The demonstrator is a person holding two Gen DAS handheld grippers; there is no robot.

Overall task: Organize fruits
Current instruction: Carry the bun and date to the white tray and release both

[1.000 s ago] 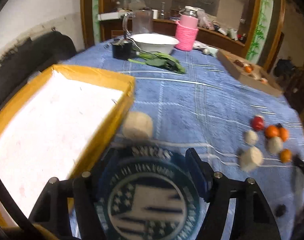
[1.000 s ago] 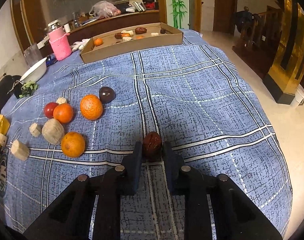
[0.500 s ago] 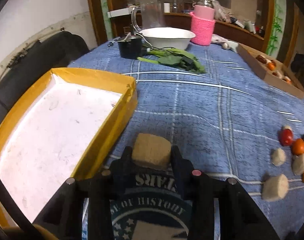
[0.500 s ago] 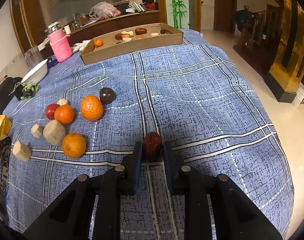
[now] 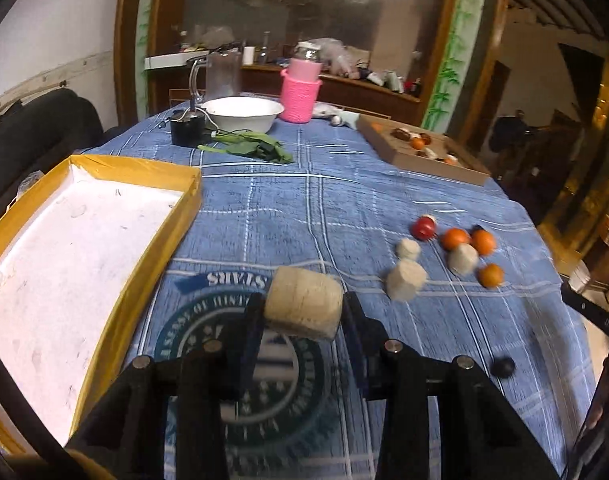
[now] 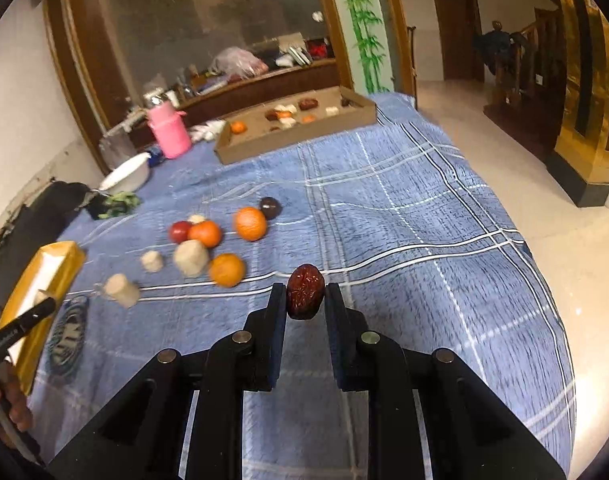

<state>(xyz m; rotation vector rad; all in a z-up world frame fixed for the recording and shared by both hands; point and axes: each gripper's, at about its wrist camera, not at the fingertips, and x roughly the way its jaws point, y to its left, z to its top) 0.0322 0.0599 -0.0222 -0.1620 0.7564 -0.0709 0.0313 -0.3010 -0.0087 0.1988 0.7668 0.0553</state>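
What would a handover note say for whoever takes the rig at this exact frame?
Left gripper: shut on a beige chunk, beside the yellow tray, which holds nothing visible.
Right gripper: shut on a red date, above the blue cloth.
Loose pile on the cloth: oranges, a red fruit, a dark fruit, more beige pieces.
Brown cardboard tray already holds some items.
Left: place both held pieces, then sort the pile.
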